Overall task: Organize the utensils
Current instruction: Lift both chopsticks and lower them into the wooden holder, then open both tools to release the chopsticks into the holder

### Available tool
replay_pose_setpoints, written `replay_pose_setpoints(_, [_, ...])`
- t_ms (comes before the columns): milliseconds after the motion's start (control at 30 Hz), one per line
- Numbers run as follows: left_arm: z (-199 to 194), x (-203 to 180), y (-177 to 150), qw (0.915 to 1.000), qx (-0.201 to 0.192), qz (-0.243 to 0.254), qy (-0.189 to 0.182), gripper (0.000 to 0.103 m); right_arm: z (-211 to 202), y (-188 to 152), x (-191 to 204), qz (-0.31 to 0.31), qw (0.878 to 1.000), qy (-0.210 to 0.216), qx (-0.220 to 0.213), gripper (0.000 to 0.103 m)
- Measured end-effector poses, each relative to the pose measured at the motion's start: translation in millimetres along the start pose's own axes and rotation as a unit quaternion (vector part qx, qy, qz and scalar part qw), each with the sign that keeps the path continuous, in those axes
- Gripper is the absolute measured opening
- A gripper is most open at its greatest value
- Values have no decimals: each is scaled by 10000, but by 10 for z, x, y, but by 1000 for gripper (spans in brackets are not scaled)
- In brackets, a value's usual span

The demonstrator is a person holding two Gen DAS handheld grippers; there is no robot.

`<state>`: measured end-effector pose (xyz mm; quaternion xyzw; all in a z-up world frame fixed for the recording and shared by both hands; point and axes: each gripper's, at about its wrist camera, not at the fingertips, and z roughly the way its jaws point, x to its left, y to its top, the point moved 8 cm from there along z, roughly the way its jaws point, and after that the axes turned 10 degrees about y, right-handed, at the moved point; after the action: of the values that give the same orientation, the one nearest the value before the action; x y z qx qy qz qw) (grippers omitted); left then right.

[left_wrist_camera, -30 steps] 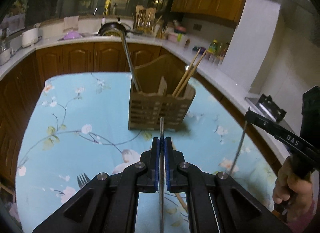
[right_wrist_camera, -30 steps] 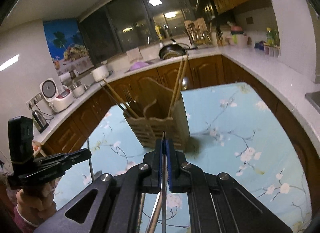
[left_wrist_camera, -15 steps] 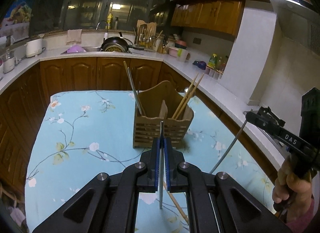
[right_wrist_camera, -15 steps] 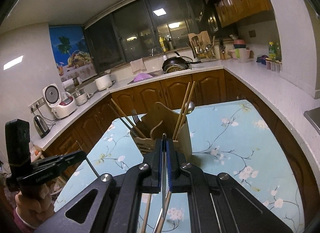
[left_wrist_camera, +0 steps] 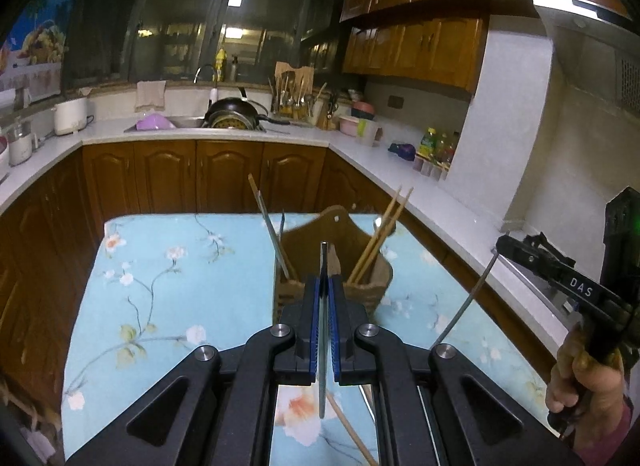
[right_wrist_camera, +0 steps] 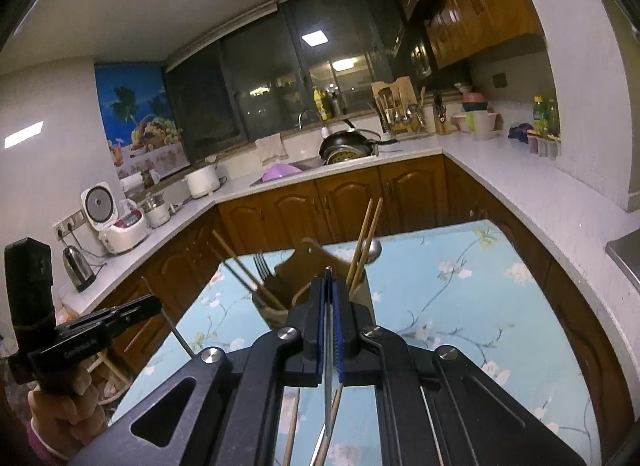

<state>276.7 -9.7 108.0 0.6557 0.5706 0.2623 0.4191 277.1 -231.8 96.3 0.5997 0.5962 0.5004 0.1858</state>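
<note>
Both grippers had risen since the earlier frame, left gripper (left_wrist_camera: 324, 286) and right gripper (right_wrist_camera: 329, 290) each clamping a thin metal utensil upright, so we could drop them into the wooden holder (left_wrist_camera: 372, 286) on the bench (left_wrist_camera: 160, 286).

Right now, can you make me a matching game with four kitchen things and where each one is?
Things:
1. metal utensil
2. black pan
3. fork
4. loose chopstick

Places:
A. lying on the flowered tablecloth
B. standing in the wooden holder
C. at the sink
D. pinched in the left gripper

Pairs: 1-D, 2-C, 3-B, 4-A.
</note>
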Motion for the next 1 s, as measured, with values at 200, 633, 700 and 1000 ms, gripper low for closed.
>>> replay_pose_setpoints(200, [93, -17, 343, 9995, -318, 11, 29, 3, 60, 399, -44, -10, 9994, 26, -333, 4])
replay_pose_setpoints(633, [770, -75, 859, 9962, -791, -202, 313, 3, 429, 1020, -254, 24, 9959, -213, -874, 4])
replay_pose_setpoints(700, [909, -121, 773, 9964, -733, -213, 366, 3, 537, 941, -316, 66, 9965, -250, -800, 4])
replay_pose_setpoints(1000, [1324, -182, 424, 9981, -351, -263, 431, 3, 855, 456, -496, 251, 9982, -274, -463, 4])
